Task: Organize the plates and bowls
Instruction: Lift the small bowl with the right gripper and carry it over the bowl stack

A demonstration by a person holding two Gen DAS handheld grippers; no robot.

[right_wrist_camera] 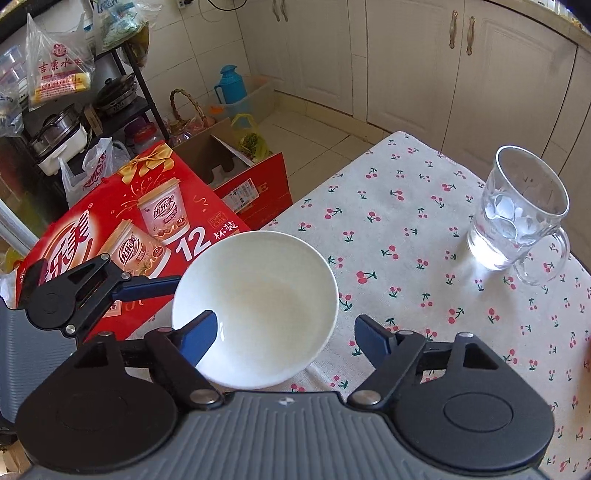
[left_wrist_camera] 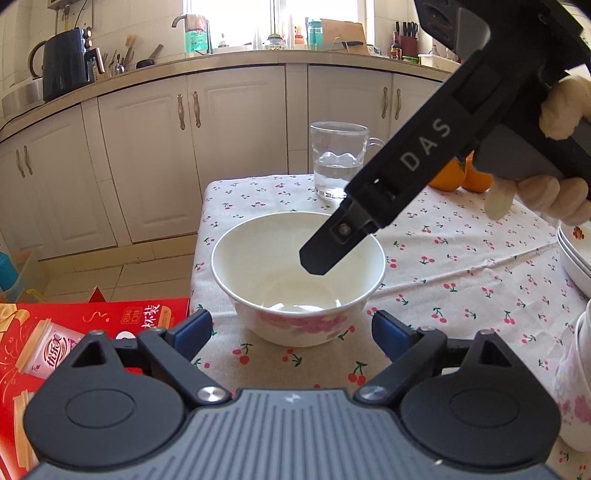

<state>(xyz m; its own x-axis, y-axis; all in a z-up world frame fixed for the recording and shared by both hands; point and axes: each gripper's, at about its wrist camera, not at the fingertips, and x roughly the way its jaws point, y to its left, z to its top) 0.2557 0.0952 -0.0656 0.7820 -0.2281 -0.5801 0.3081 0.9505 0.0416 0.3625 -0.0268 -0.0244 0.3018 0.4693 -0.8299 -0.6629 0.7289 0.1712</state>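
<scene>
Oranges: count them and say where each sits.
2. One orange and the other orange sit side by side on the tablecloth, partly covered by the right claw; more may be hidden.

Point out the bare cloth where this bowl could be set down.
Free: the cherry-print tablecloth between the white floral bowl and the clear glass mug. Also the stretch toward the oranges. Crowded: the right edge, with stacked white plates.

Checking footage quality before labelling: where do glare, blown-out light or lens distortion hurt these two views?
Left wrist view: the window is blown out white, and the fisheye bends the counter edge. Right wrist view: sunlight through the glass mug glares on the tablecloth, and the bowl interior is nearly featureless white; cabinets curve at the edges.
</scene>
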